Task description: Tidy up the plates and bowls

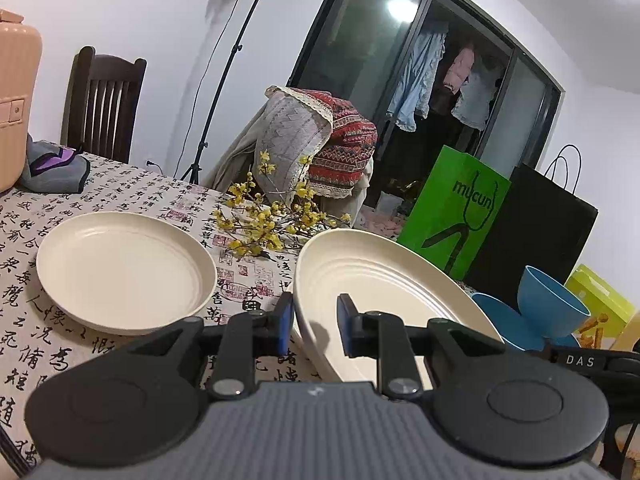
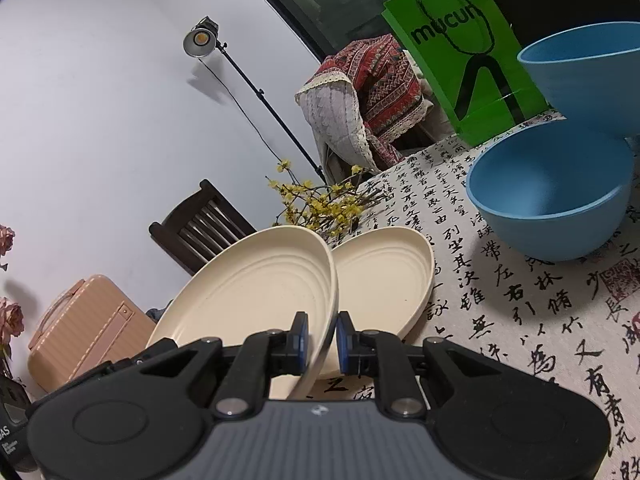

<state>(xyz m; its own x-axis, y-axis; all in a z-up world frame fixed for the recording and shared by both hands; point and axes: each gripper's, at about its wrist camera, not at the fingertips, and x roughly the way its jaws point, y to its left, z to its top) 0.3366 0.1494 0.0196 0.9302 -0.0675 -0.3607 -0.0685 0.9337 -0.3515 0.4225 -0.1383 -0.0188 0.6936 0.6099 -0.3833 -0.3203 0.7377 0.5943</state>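
A cream plate [image 1: 384, 280] [image 2: 248, 292] is tilted up off the table. My left gripper [image 1: 316, 322] is shut on its near rim, one pad outside the wall and one inside the dish. My right gripper [image 2: 322, 340] is shut on another part of the same rim, which runs between its blue pads. A second cream plate [image 1: 120, 272] [image 2: 384, 276] lies flat on the calligraphy tablecloth [image 1: 160, 200] beside it. A blue bowl [image 2: 552, 200] stands on the cloth to the right. Another blue bowl [image 2: 592, 72] [image 1: 552, 304] sits tilted above it.
A sprig of yellow flowers [image 1: 264, 220] lies behind the plates. A green paper bag [image 1: 456, 216] and a black bag [image 1: 540, 236] stand at the table's far right. A peach case [image 1: 16, 100] and grey cloth [image 1: 56, 172] occupy the left end, near a dark chair [image 1: 104, 108].
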